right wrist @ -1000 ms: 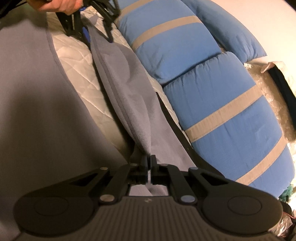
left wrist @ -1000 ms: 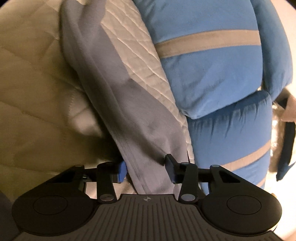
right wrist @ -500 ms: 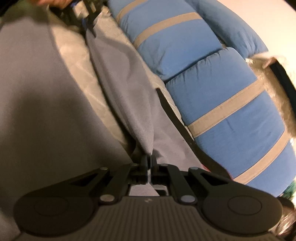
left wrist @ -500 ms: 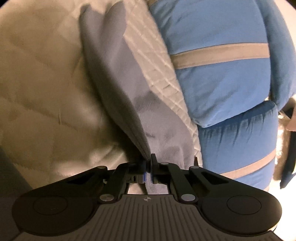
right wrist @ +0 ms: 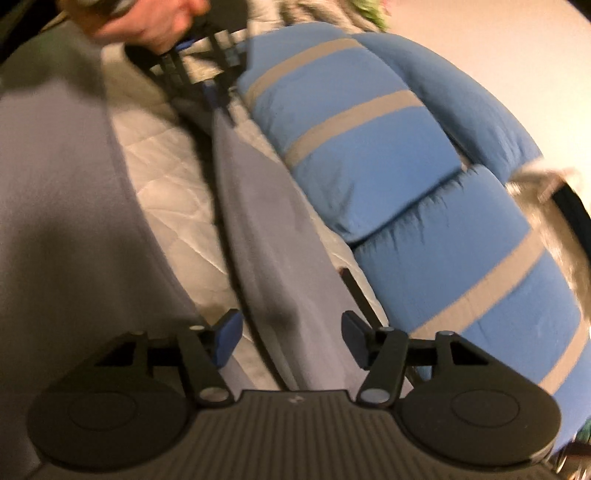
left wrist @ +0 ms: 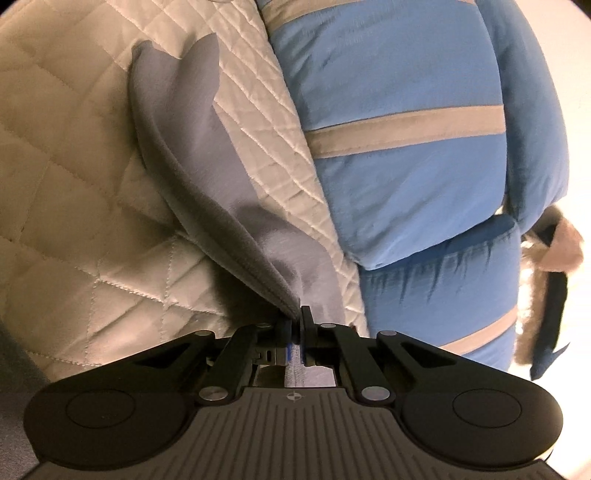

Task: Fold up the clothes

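A white quilt filled the left half of the left wrist view, and a blue pillow with tan bands filled the right half. In the right wrist view the same pillow ran from the top centre down to the lower right, with the quilt showing as a pale strip left of centre. A wide grey cloth took up the left side of that view; whether it was part of the same garment could not be told.

The garment, a long grey strip, lay on the quilt along the pillow's edge, running from the upper left of the left wrist view down to the bottom centre. In the right wrist view it ran from the upper centre down to the bottom centre.

The left gripper was clenched on the garment's near edge at the bottom centre of its own view; it also appeared at the top of the right wrist view, gripping the strip's far end, with the hand above it. The right gripper was released, its blue pads spread to either side of the strip and not touching it.

The step looked like a lengthwise fold of the strip with one end held. Next, the right gripper would likely need to close on the cloth between its pads before the strip could be carried over.
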{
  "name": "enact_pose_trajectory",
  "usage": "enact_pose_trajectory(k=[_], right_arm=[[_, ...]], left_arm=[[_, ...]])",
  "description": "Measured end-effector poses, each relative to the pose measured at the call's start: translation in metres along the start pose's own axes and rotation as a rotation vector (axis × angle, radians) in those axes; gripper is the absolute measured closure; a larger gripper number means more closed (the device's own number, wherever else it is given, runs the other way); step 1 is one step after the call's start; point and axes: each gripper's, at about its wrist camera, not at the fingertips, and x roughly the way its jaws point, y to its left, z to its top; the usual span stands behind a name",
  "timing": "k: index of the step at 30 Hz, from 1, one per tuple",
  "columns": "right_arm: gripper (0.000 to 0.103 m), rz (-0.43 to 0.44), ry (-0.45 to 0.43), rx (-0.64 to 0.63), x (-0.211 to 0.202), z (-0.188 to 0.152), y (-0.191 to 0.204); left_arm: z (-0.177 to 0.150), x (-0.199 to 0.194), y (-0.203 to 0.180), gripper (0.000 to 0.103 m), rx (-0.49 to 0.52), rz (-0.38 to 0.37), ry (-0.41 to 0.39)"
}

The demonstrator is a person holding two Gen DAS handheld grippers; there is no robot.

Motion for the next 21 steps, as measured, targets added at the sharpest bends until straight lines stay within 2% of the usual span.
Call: enact_pose_trajectory(k=[10,18,20,21], right_arm=[[0.059,-0.001,0.009,-0.017,0.017,0.016,0.009],[0.060,-0.009,0.024,0.008,0.028,0.019,0.010],[0.065,-0.014,0.026,0.010,0.030,0.019,0.010],[0.075,-0.015,0.027,0.008,0.031,0.020,0.010]], left_arm=[[0.004,-0.004,0.002,0.100,-0.018,-0.026,0.012],[0.004,-0.006,0.004,0.100,-0.005,-0.021,0.010],[0.004,-0.006,0.005,0.100,-0.003,-0.018,0.014],[0.004,-0.005,0.005,0.100,-0.002,-0.017,0.015]])
